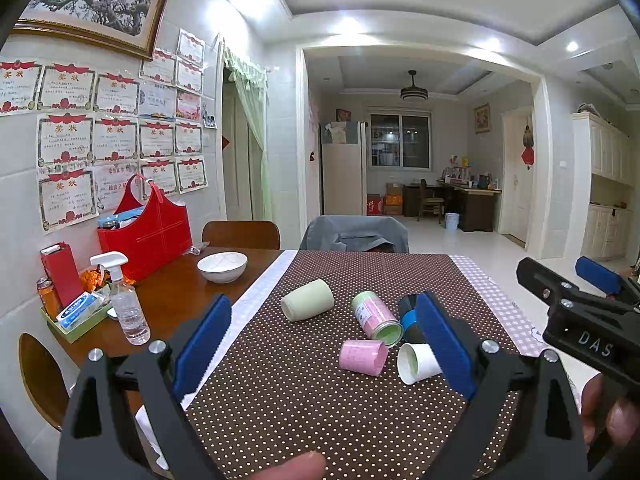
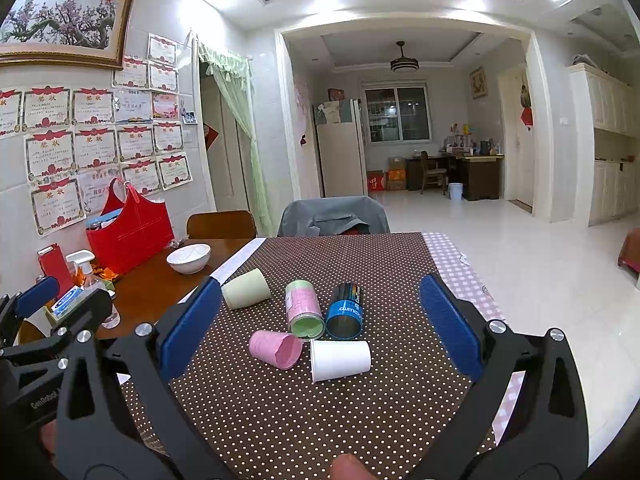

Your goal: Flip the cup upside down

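Several cups lie on their sides on the brown dotted cloth (image 1: 280,392): a pale green cup (image 1: 307,300) (image 2: 245,289), a pink-and-green cup (image 1: 376,315) (image 2: 304,309), a blue-and-black cup (image 2: 345,311), partly hidden in the left wrist view, a pink cup (image 1: 363,357) (image 2: 275,349) and a white cup (image 1: 418,363) (image 2: 340,360). My left gripper (image 1: 324,344) is open and empty, above the cloth short of the cups. My right gripper (image 2: 320,328) is open and empty, also short of them.
A white bowl (image 1: 222,266), a spray bottle (image 1: 126,300), a red bag (image 1: 150,232) and a tray of small items (image 1: 76,316) stand on the wooden table at the left. A chair with a grey jacket (image 1: 354,234) is at the far end.
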{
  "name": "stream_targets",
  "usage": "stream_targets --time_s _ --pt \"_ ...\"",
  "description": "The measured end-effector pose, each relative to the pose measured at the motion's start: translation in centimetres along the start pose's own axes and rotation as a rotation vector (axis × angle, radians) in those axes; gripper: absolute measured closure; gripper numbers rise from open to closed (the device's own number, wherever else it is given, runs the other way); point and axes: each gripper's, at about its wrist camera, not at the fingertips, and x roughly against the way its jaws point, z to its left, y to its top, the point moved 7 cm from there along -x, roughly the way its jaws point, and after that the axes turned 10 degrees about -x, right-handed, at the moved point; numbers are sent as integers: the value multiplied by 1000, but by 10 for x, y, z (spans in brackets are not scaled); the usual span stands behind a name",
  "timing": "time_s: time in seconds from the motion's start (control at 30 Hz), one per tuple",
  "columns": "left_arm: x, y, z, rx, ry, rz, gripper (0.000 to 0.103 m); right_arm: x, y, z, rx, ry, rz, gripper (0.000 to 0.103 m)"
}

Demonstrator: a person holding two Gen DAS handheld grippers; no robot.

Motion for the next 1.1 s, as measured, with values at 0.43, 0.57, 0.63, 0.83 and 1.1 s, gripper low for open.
stream_targets --time_s 0.43,0.57,0.63,0.83,1.1 --pt "4 1 2 2 6 -7 11 2 2 -1 5 -4 -4 6" --pt "4 1 1 2 6 -8 11 3 3 -1 7 -5 -3 6" --pt "4 1 2 2 6 -8 11 3 2 -2 7 -3 -3 6" --pt "4 1 2 1 7 -8 11 3 2 -2 7 -5 -2 6" --pt "2 -1 0 -3 5 0 11 0 -1 -5 6 -6 8 6"
